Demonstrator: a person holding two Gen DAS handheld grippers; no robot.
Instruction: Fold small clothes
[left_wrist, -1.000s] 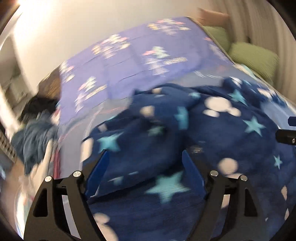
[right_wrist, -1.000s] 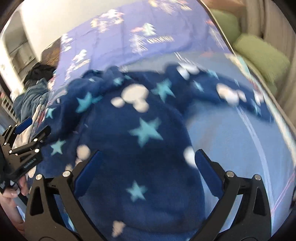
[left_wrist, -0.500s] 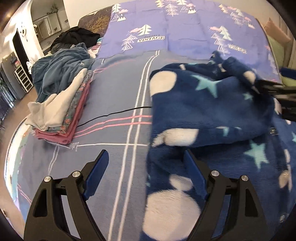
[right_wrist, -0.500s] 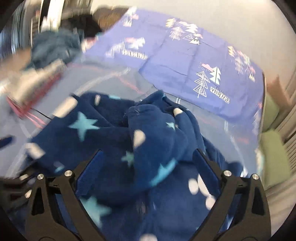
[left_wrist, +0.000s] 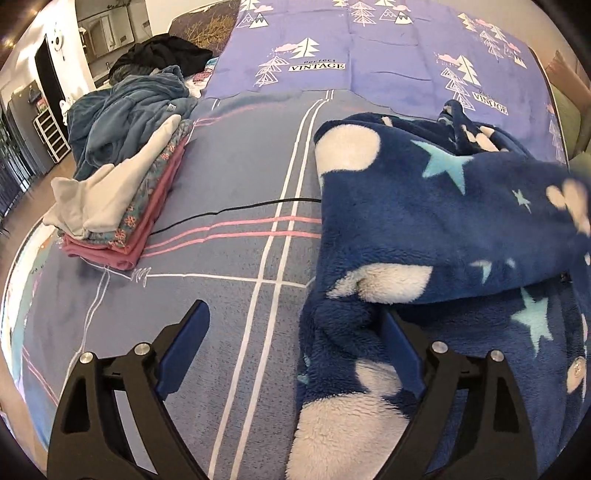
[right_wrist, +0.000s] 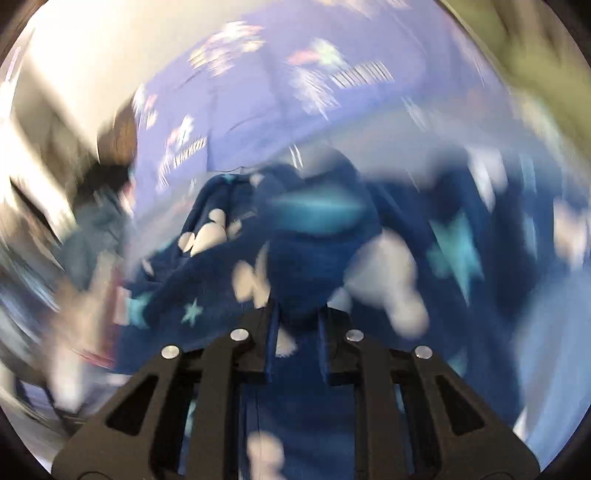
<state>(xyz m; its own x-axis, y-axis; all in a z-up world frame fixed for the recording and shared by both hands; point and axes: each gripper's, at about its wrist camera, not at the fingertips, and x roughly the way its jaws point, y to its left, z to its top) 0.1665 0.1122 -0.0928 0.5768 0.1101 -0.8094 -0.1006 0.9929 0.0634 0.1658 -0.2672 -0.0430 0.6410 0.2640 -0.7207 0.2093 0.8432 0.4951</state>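
Fleece garment (left_wrist: 424, 221), navy with stars and white blobs, lies crumpled on the bed (left_wrist: 229, 177), ahead and to the right of the left hand-held gripper (left_wrist: 291, 354). Left jaws stand wide and have just been opening further; the right-side finger is pushed against the fleece edge, the left-side finger hangs over bare sheet, nothing pinched. Right hand-held gripper (right_wrist: 297, 345) has just been closing, jaws now nearly together with a bunched fold of the same fleece clamped between the pads; that view is heavily blurred, so which part of the garment it has cannot be told. Step in hand looks like the pick-up and spread-out stage before any fold: one corner taken, the other not yet. Next move likely calls for the left one to slide right over the near hem, get both fingers around a single layer and close, then both lift and pull apart to flatten it. Folded stack (left_wrist: 122, 206) sits far left of the left hand-held gripper, a dark heap (left_wrist: 125, 122) beyond it.
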